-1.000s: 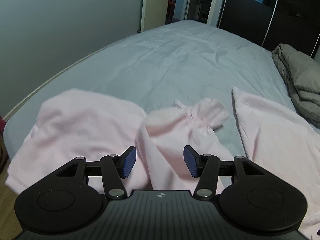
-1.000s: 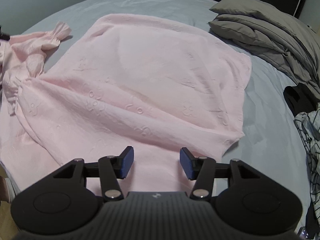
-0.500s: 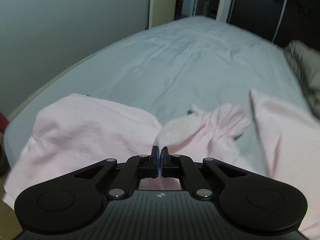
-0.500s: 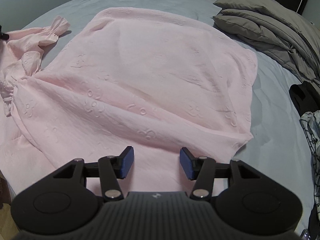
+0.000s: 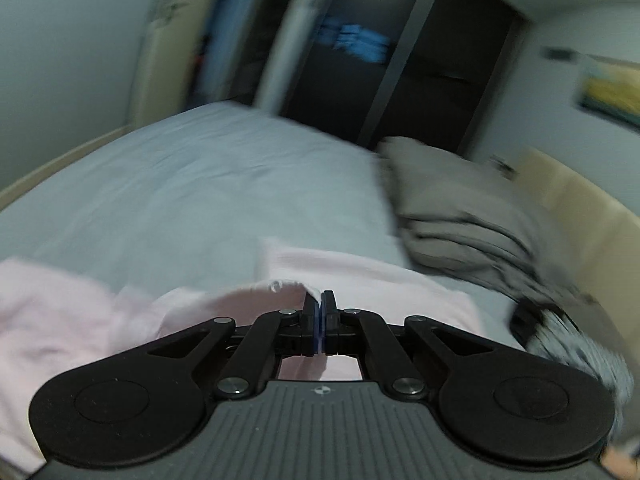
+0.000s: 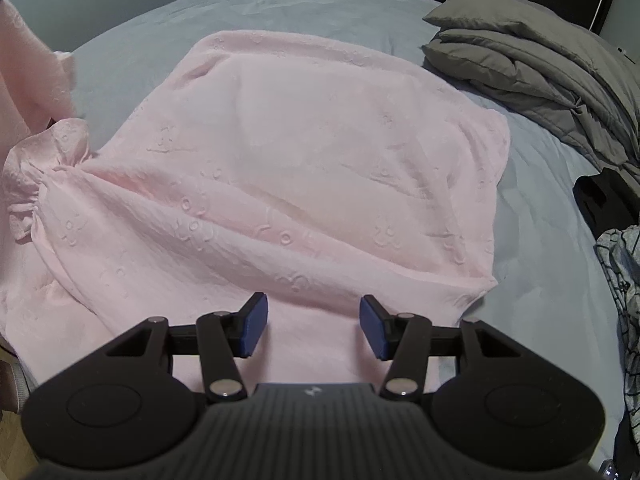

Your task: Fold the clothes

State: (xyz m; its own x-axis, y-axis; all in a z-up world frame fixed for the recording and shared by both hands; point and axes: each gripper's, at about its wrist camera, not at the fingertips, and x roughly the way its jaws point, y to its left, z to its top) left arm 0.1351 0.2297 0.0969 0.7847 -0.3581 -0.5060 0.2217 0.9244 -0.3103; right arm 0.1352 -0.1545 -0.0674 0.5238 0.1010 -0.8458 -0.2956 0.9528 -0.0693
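A pale pink embossed garment lies spread over the grey bed sheet. Its gathered sleeve is bunched at the left in the right wrist view. My left gripper is shut on a fold of the pink sleeve fabric and holds it lifted above the bed; the left wrist view is blurred. The lifted fabric shows at the far left of the right wrist view. My right gripper is open and empty, low over the near hem of the garment.
A folded grey duvet lies at the right side of the bed, also in the left wrist view. A black item and patterned grey-and-white cloth sit at the right edge. Dark wardrobe doors stand behind the bed.
My left gripper closed on the pink sleeve, then lifted it and swung right and up. My right gripper stayed open and shifted only slightly over the hem.
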